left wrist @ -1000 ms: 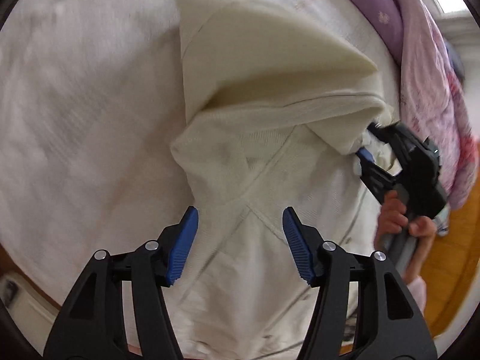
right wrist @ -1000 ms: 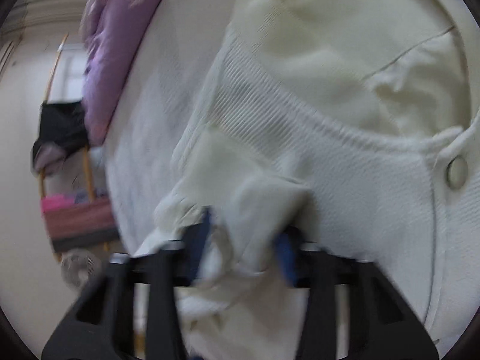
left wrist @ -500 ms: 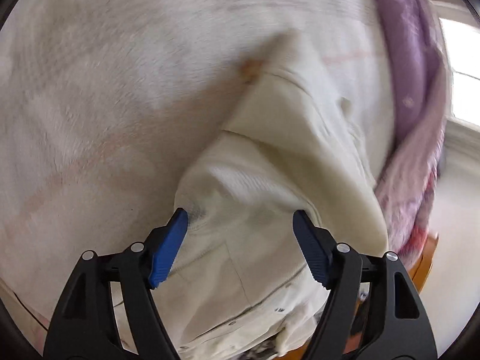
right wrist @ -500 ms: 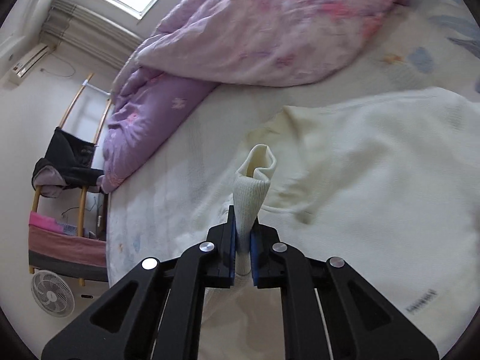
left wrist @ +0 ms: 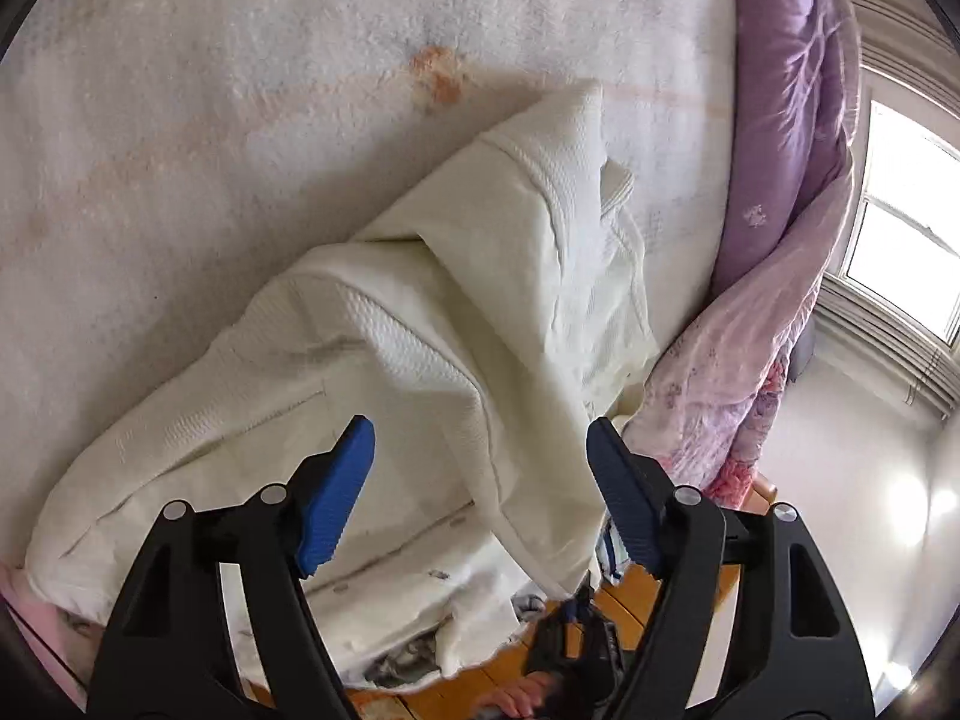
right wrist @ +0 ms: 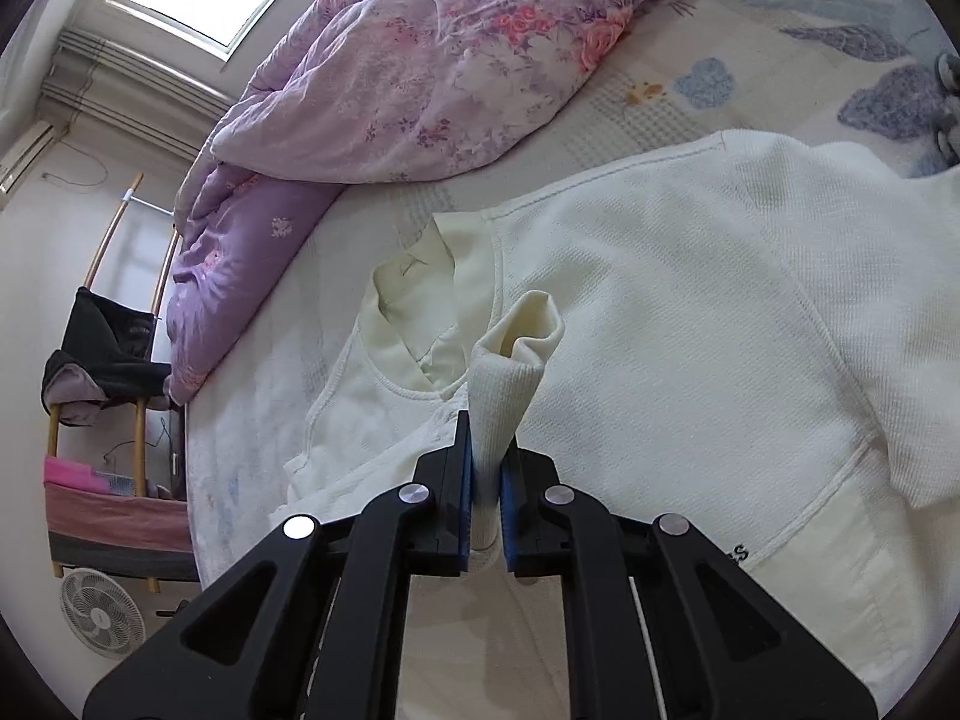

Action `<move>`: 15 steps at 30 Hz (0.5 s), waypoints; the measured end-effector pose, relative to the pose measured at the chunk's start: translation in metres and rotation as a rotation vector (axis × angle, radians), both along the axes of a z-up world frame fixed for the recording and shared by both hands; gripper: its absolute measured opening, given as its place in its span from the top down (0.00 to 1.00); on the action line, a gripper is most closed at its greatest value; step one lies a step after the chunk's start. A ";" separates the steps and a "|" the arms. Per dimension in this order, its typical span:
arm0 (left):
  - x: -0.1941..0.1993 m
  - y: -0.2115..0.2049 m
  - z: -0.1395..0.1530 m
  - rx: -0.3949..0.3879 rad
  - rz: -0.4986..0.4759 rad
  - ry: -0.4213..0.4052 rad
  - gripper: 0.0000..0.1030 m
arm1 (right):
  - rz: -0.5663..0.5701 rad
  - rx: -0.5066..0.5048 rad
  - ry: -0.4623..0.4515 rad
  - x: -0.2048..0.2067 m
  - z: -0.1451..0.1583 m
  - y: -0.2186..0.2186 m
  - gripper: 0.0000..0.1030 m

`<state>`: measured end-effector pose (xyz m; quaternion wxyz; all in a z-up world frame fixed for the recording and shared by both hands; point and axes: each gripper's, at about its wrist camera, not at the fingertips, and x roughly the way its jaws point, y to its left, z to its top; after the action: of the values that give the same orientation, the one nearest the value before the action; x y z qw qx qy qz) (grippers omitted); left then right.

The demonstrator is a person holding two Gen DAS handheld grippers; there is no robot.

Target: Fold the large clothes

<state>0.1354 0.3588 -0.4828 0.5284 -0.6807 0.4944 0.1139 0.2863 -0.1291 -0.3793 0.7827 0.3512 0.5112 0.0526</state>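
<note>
A cream knit jacket (left wrist: 420, 372) lies crumpled on the pale bed sheet (left wrist: 240, 120). My left gripper (left wrist: 480, 492) is open and empty, hovering above the jacket's lower part. In the right wrist view the same jacket (right wrist: 690, 312) spreads over the bed. My right gripper (right wrist: 487, 516) is shut on the ribbed cuff of the jacket sleeve (right wrist: 510, 372), which sticks up between the blue pads. The right gripper itself shows blurred at the bottom of the left wrist view (left wrist: 570, 636).
A purple and pink floral quilt (right wrist: 420, 60) is heaped along the bed's far side, also in the left wrist view (left wrist: 780, 240). A chair with dark clothes (right wrist: 102, 360) and a fan (right wrist: 102, 612) stand on the floor. The wooden bed edge (left wrist: 636, 600) is below.
My right gripper has closed on the sleeve cuff and pulled it away from the jacket body. My left gripper has drawn back and up, staying open.
</note>
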 end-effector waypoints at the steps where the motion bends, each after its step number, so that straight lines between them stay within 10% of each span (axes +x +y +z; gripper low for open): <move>1: 0.002 0.000 -0.007 0.043 0.004 0.027 0.28 | 0.002 0.009 -0.001 0.001 0.000 0.000 0.93; 8: 0.022 0.001 -0.050 0.115 -0.017 0.121 0.49 | 0.026 -0.017 0.031 0.008 -0.005 0.006 0.93; 12: 0.022 -0.012 -0.013 0.269 -0.153 0.072 0.86 | -0.008 -0.021 0.013 0.005 0.001 0.002 0.93; 15: 0.017 -0.013 0.017 0.367 -0.221 0.047 0.92 | -0.013 -0.065 0.003 0.002 0.008 -0.004 0.93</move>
<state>0.1524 0.3456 -0.4661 0.6412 -0.5117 0.5493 0.1591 0.2888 -0.1334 -0.3715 0.7932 0.3289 0.5117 0.0303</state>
